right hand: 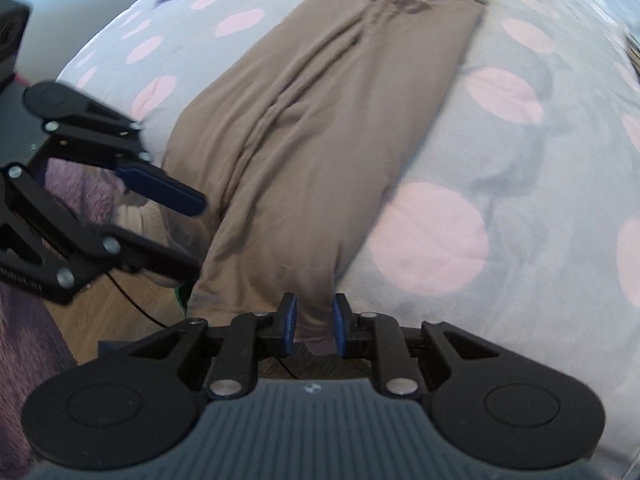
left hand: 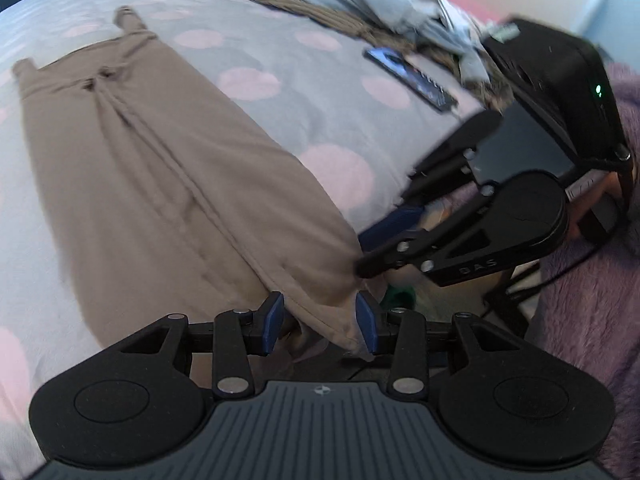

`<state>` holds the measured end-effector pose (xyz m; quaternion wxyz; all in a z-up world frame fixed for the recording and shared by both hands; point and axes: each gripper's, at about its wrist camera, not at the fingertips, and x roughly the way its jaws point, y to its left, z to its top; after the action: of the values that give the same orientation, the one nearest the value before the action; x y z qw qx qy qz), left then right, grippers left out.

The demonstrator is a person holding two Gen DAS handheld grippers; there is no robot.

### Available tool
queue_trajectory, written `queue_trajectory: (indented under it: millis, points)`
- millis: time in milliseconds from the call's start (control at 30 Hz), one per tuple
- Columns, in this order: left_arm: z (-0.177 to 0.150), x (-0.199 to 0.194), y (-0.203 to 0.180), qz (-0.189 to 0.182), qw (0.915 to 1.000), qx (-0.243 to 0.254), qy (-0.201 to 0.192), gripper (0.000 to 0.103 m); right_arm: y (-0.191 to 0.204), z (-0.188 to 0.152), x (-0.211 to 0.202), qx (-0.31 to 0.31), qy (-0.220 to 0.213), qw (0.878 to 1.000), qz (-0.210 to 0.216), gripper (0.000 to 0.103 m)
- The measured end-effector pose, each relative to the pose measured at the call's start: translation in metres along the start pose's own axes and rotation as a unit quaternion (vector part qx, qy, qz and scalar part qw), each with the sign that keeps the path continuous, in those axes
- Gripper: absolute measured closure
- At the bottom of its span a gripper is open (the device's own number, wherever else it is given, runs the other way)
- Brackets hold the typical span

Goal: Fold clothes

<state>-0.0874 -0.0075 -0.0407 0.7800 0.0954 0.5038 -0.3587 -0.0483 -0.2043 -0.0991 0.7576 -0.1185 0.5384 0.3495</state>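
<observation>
A long brown sleeveless garment [left hand: 140, 160] [right hand: 340, 120] lies flat on the dotted bedspread [left hand: 280, 52] [right hand: 520, 200], straps at the far end and hem hanging over the near edge. My left gripper [left hand: 320, 322] is open, its blue pads either side of the hem's left corner; in the right wrist view this left gripper [right hand: 198, 236] straddles the cloth's edge with its fingers apart. My right gripper [right hand: 315, 322] is shut on a bunched fold of the hem, and creases run into its pads. In the left wrist view that right gripper [left hand: 360, 254] sits at the hem's right corner.
A pile of grey and ribbed brown clothes [left hand: 340, 4] and a phone [left hand: 412, 76] lie at the far right of the bed. A purple fuzzy blanket [left hand: 592, 320] [right hand: 72, 188] hangs beside the bed. Wooden floor [right hand: 120, 320] with a cable shows below the hem.
</observation>
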Motion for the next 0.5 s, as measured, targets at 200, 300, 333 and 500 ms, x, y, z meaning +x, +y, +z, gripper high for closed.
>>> queue_trajectory:
  millis: [200,300,333,500]
  points:
    - [0.000,0.026,0.003,0.028,0.9983,0.024,0.046,0.078,0.001,-0.003,0.023,-0.017,0.027,0.999,0.012,0.083]
    - [0.001,0.028,0.008,0.030,0.9980,0.020,0.051,0.089,0.002,-0.005,0.035,-0.026,0.040,0.999,0.018,0.096]
    - [0.001,0.028,0.008,0.032,0.9977,0.021,0.056,0.094,0.002,-0.006,0.038,-0.029,0.045,0.998,0.020,0.096]
    - [-0.007,0.033,0.010,0.045,0.9943,0.024,0.093,0.098,-0.002,-0.011,0.041,-0.005,0.078,0.996,0.036,0.098]
